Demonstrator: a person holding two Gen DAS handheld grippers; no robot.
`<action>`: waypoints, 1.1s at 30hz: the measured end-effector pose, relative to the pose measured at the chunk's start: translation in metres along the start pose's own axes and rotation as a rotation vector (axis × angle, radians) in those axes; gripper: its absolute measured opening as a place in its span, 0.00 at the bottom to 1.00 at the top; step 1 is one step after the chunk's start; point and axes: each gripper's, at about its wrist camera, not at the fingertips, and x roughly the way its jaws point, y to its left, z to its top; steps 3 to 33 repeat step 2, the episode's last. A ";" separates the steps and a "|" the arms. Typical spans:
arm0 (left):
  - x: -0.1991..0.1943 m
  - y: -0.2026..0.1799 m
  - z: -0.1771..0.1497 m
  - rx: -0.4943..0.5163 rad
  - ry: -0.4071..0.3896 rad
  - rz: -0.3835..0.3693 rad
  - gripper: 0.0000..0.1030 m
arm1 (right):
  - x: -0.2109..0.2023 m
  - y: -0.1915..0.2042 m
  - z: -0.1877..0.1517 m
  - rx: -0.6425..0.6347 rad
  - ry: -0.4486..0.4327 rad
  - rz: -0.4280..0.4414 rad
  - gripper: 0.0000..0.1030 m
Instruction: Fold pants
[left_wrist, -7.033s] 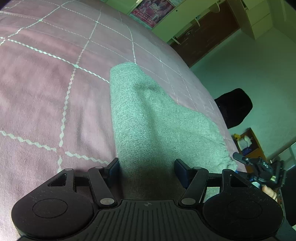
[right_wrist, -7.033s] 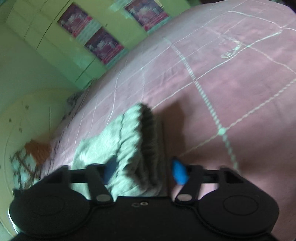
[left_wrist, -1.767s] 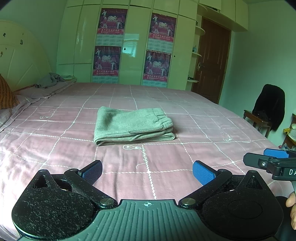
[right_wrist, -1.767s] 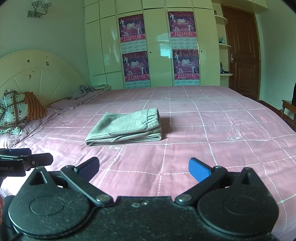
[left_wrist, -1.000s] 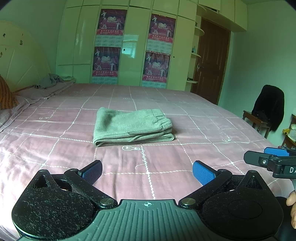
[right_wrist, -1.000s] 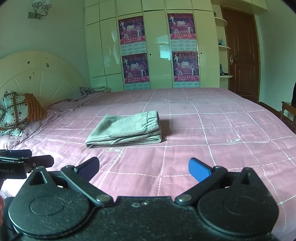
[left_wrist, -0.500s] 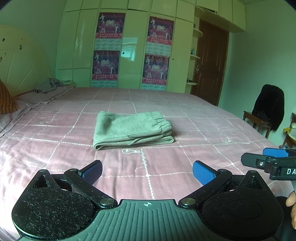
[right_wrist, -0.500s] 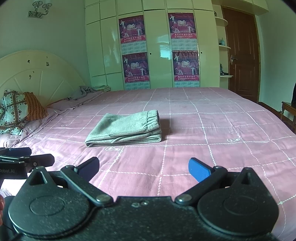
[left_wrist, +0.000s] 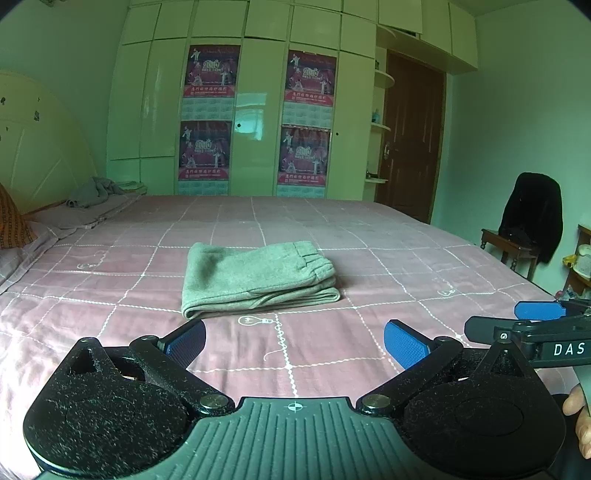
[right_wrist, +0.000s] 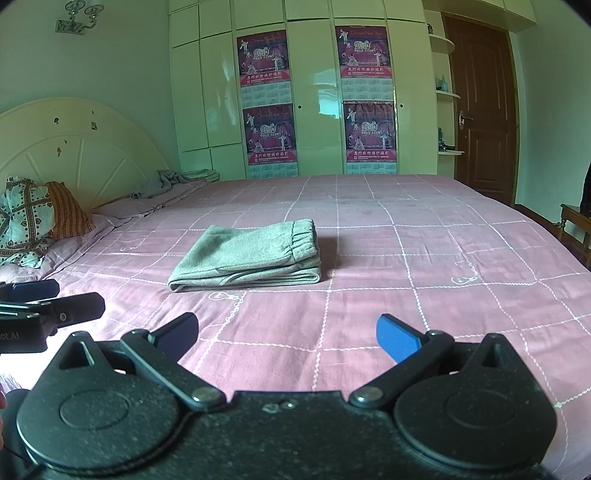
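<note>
The grey pants (left_wrist: 255, 277) lie folded into a flat stack on the pink bed cover (left_wrist: 388, 266), elastic waistband to the right. In the right wrist view the same folded pants (right_wrist: 247, 258) rest mid-bed. My left gripper (left_wrist: 294, 341) is open, held back from the pants near the bed's front edge, nothing between its blue pads. My right gripper (right_wrist: 286, 336) is open too and empty, at a similar distance. Each gripper shows at the other view's edge: the right gripper (left_wrist: 532, 325) and the left gripper (right_wrist: 44, 299).
A wardrobe with posters (left_wrist: 255, 122) stands behind the bed, and a brown door (left_wrist: 410, 144) to its right. A chair with a dark garment (left_wrist: 528, 229) is at the right. Pillows (right_wrist: 33, 218) and a headboard (right_wrist: 74, 151) are on the left. A crumpled grey cloth (right_wrist: 162, 182) lies at the bed's far corner.
Seven seconds ago both grippers were down at the pants, close over the cloth. Now both are pulled back and open, and the pants lie folded. Over the last second the left view tilted slightly up.
</note>
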 end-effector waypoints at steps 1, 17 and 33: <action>-0.001 0.000 0.000 -0.002 -0.002 0.003 0.99 | 0.000 0.000 0.000 0.000 -0.001 -0.001 1.00; -0.002 0.000 0.000 -0.010 -0.003 0.009 0.99 | 0.000 0.000 0.000 -0.001 0.000 -0.002 1.00; -0.002 0.000 0.000 -0.010 -0.003 0.009 0.99 | 0.000 0.000 0.000 -0.001 0.000 -0.002 1.00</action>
